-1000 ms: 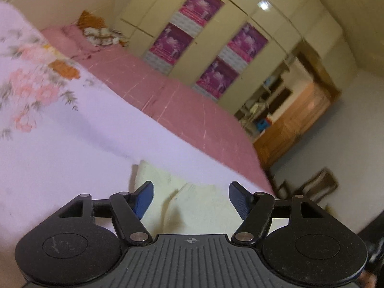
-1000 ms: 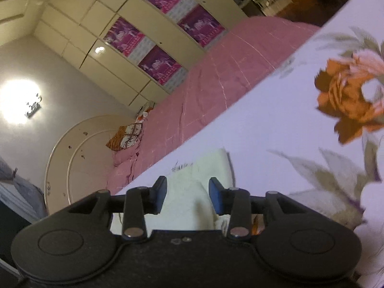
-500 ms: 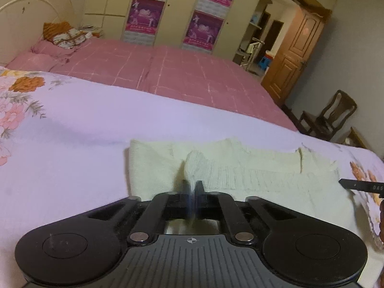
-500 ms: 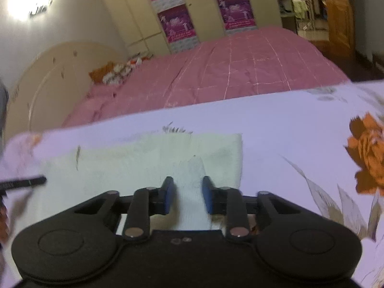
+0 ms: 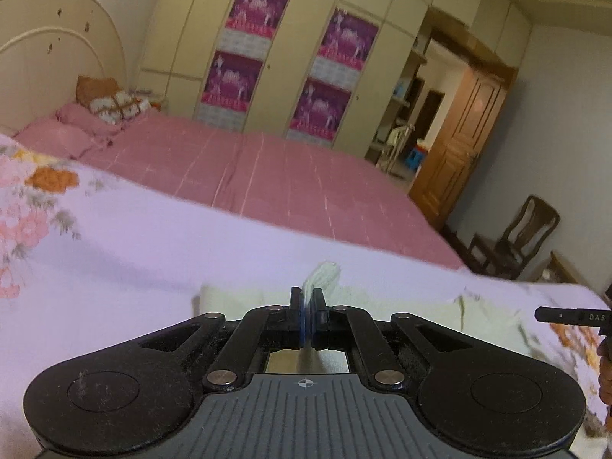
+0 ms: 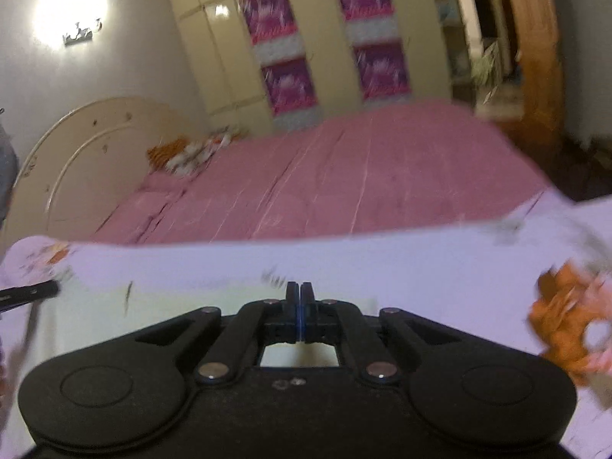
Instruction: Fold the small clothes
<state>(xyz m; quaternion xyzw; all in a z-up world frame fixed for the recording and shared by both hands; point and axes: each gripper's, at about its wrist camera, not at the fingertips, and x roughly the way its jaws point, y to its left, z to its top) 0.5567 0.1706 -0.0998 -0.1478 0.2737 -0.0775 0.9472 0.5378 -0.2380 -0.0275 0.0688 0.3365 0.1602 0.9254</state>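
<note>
A pale yellow knitted garment (image 5: 248, 300) lies flat on the lilac flowered sheet (image 5: 134, 252). My left gripper (image 5: 307, 294) is shut on its near edge, and a small tuft of knit (image 5: 324, 273) sticks up between the fingers. In the right wrist view the same garment (image 6: 191, 304) spreads under and to the left of my right gripper (image 6: 300, 290). Its pads still look pressed together at the cloth's far edge while the jaws begin opening. No cloth shows above them. A black part of the other gripper pokes in at each view's side.
Behind the sheet lies a pink checked bed (image 5: 267, 179) with pillows (image 5: 111, 109) at a cream headboard. A cream wardrobe with purple posters (image 5: 244, 76) lines the back wall. A wooden chair (image 5: 528, 229) and a wooden door (image 5: 466, 141) stand at the right.
Both grippers stood open over the garment a second ago and have closed on its edge, the left first. Both views have rolled toward level, and the right one has shifted.
</note>
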